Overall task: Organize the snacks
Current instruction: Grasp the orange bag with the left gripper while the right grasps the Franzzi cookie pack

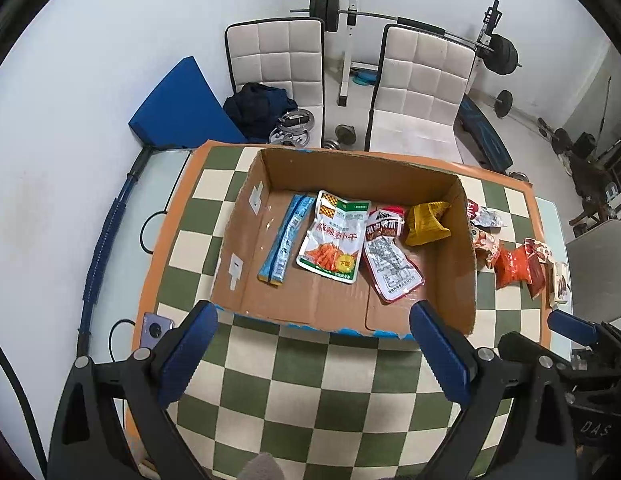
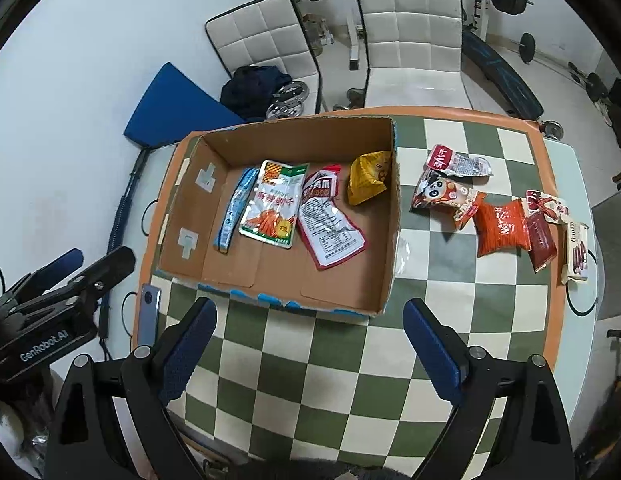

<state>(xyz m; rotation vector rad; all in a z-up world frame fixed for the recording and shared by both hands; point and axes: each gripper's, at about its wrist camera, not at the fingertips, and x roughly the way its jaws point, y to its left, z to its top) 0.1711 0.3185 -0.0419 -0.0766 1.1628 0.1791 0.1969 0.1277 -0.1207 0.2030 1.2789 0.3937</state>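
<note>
Both grippers are seen poised above the near edge of a bench covered by a green-and-cream checked cloth (image 2: 310, 360). The fingers of the left gripper (image 1: 310, 344) are spread wide with nothing between them; those of the right gripper (image 2: 308, 340) are likewise held apart and empty. Beyond them, an open cardboard box (image 2: 350, 296) is set on the cloth. Inside it, a blue stick packet (image 2: 235, 210), a carrot-print pouch (image 2: 274, 204), a red-and-white pouch (image 2: 330, 224) and a yellow packet (image 2: 368, 178) are laid side by side. To the right of the box, further snack packets (image 2: 500, 230) are scattered in a row on the cloth. A phone (image 2: 149, 312) is placed left of the box. Two white padded chairs (image 2: 410, 36) and a barbell rack (image 1: 352, 40) are seen behind the bench.
</note>
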